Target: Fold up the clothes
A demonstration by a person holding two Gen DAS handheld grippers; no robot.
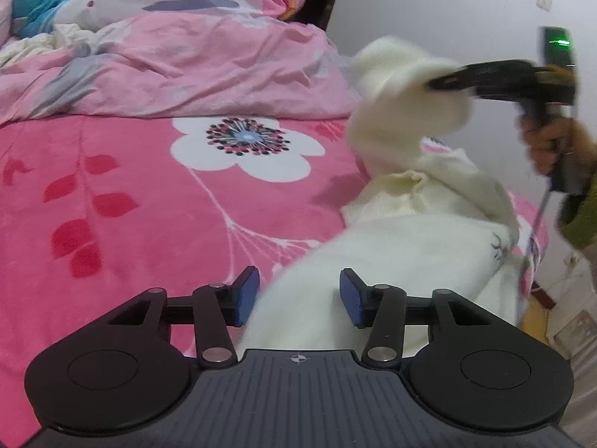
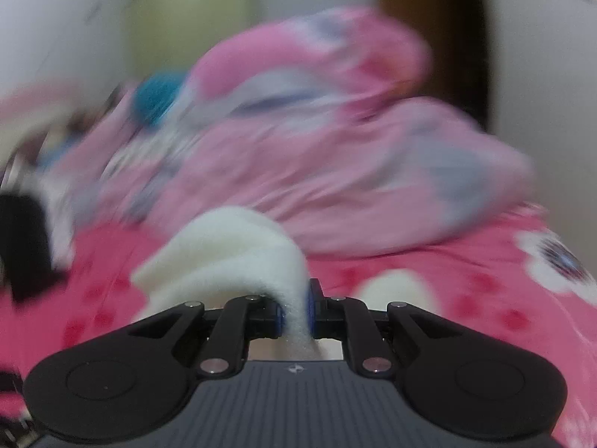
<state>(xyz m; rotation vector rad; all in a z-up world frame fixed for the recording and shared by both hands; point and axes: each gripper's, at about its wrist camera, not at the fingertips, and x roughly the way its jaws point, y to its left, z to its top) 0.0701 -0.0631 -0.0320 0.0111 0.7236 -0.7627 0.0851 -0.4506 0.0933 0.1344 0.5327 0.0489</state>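
Left tongs (image 1: 298,295) are spread apart, blue pads (image 1: 247,296) clear on both sides, with a fuzzy stretch of the cream sweater (image 1: 395,261) running between them. The pads don't look like they're pressing on it, so I'd call that released.

Right tongs (image 2: 296,308) are clenched on a fold of the sweater (image 2: 231,257). You can see the knit squeezed between the two blue pads, and it arches up and drapes off to the left of them. In the left wrist view the right tongs (image 1: 438,82) are up and to the right of the left ones, lifting a bunch of sweater off the bed, with a hand (image 1: 548,145) on the grip. Pretty blurry there, though.

The rest of the sweater trails down from the raised tongs and lies on the bedsheet (image 1: 149,194), just ahead and right of the left tongs, near the bed's right edge. The sheet is hot pink with a big white flower (image 1: 246,145), which sits ahead of the left tongs and slightly left.

Beyond both tongs there's a rumpled pink duvet (image 1: 186,71) piled up, with something teal (image 1: 41,0) at the far left. The right wrist view is smeared all over, so details there are hard to make out.
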